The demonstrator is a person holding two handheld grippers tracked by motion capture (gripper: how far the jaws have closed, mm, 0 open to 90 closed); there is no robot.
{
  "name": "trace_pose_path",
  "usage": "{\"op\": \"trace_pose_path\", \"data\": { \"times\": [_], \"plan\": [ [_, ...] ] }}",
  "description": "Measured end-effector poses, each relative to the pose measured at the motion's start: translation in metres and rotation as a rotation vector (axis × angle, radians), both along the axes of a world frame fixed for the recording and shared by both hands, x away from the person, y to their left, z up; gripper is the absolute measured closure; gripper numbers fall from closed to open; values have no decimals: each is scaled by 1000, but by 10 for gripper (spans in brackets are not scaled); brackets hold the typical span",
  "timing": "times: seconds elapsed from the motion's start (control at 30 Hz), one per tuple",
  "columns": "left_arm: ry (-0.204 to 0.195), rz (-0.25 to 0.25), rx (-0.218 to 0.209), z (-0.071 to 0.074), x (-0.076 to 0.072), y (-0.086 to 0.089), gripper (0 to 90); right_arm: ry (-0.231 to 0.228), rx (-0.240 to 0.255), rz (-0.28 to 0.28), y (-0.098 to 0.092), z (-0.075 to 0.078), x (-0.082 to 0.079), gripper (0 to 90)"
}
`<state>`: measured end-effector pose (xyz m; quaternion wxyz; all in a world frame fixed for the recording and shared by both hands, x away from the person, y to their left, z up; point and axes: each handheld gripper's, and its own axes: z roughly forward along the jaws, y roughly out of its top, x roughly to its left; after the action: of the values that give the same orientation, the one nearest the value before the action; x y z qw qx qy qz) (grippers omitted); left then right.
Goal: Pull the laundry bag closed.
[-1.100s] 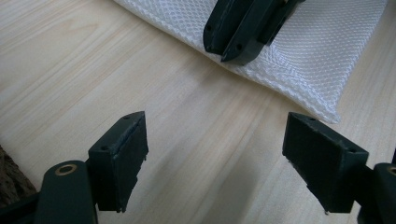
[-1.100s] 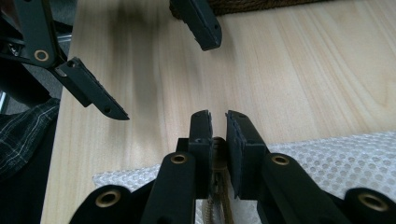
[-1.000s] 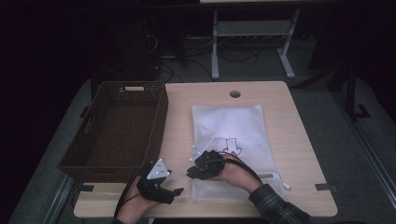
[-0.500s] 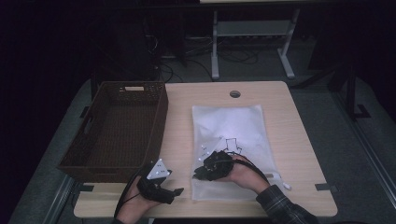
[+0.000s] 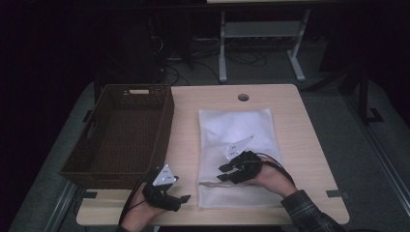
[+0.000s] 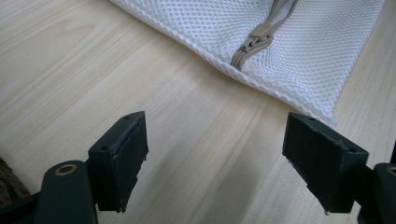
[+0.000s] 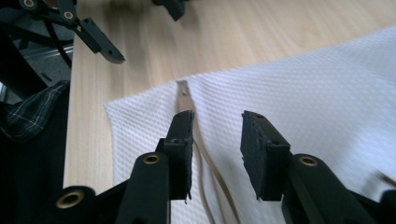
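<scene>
Left of the mesh bag (image 5: 238, 154), the wicker basket (image 5: 121, 133) is seen empty, so no packing is judged done. Just left of the bag's near corner, the left tool (image 5: 180, 199) is held wide apart on nothing. Over the bag's near edge, where the tan zipper (image 7: 187, 100) runs, the right tool (image 5: 223, 171) has just been opening, part-way apart with nothing clamped; the bag lies flat on the desk (image 5: 300, 140).

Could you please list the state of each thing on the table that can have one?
White mesh laundry bag: lying flat on the table, zip open near its tab end.
Tan zip slider: near the bag's corner.
Brown wicker basket: upright, nothing inside.
Left gripper: jaws open above bare wood, nothing held.
Right gripper: jaws have just been opening, over the zip tape, nothing gripped.
</scene>
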<state>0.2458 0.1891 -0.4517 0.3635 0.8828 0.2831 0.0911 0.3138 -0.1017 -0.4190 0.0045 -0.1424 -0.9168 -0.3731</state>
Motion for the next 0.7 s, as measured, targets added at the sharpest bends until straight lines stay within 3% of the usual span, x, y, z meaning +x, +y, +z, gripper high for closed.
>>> {"op": "trace_pose_path", "data": {
  "times": [0.17,0.37,0.57,0.7],
  "plan": [
    [1,-5,3,0,0,-2,215,-3,-26,-13,-9,-7,0,574],
    [3,-8,3,-1,0,-2,215,28,-89,24,1,-26,1,535],
    [3,-9,5,-1,0,-2,215,27,-129,44,8,-36,-1,491],
    [3,-9,3,-1,0,-3,215,-25,-152,63,11,-39,-7,480]
  ]
}}
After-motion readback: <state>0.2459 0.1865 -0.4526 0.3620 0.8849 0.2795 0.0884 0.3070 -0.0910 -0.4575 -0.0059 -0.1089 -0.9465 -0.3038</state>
